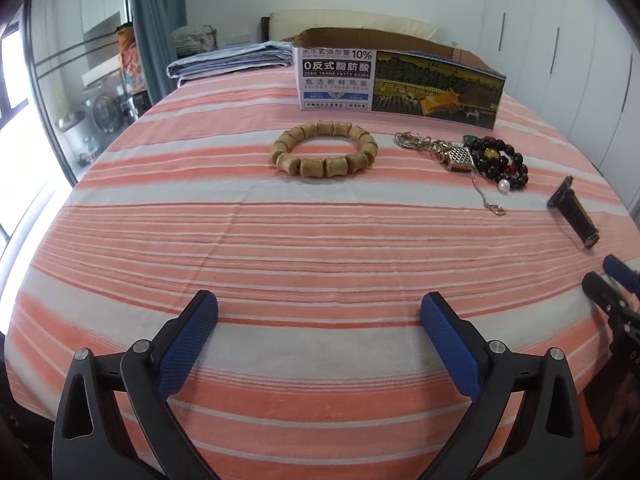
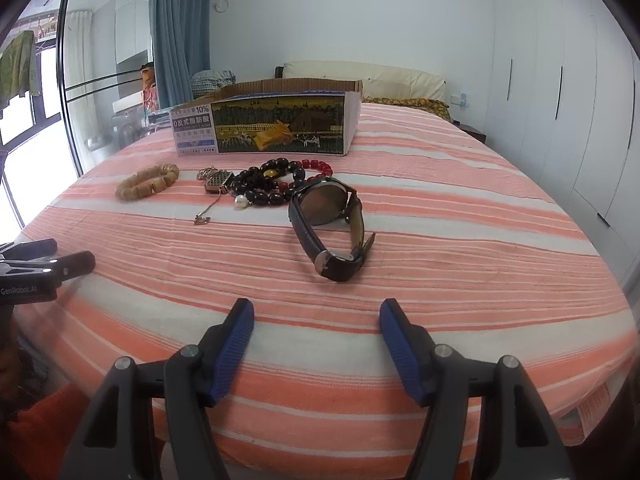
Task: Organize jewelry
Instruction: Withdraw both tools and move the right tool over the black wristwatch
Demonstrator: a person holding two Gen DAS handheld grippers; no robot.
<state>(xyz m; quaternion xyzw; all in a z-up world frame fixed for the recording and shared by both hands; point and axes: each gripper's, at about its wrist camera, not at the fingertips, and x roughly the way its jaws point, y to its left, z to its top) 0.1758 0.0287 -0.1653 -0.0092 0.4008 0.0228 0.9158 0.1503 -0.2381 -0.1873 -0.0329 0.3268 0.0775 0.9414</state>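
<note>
On the striped bedspread lie a wooden bead bracelet (image 1: 325,149) (image 2: 147,179), a silver chain with a metal pendant (image 1: 460,157) (image 2: 218,182), black bead bracelets (image 1: 500,162) (image 2: 264,184), a red bead bracelet (image 2: 316,166) and a dark-strapped wristwatch (image 2: 330,224) (image 1: 573,213). An open cardboard box (image 1: 396,80) (image 2: 264,124) stands behind them. My left gripper (image 1: 319,314) is open and empty, well short of the wooden bracelet. My right gripper (image 2: 317,318) is open and empty, just in front of the watch.
Folded blue bedding (image 1: 232,60) lies at the far left of the bed. Pillows (image 2: 368,76) are at the headboard. White wardrobes (image 2: 560,92) line the right wall, a glass door (image 2: 100,80) the left. The near bed edge is under both grippers.
</note>
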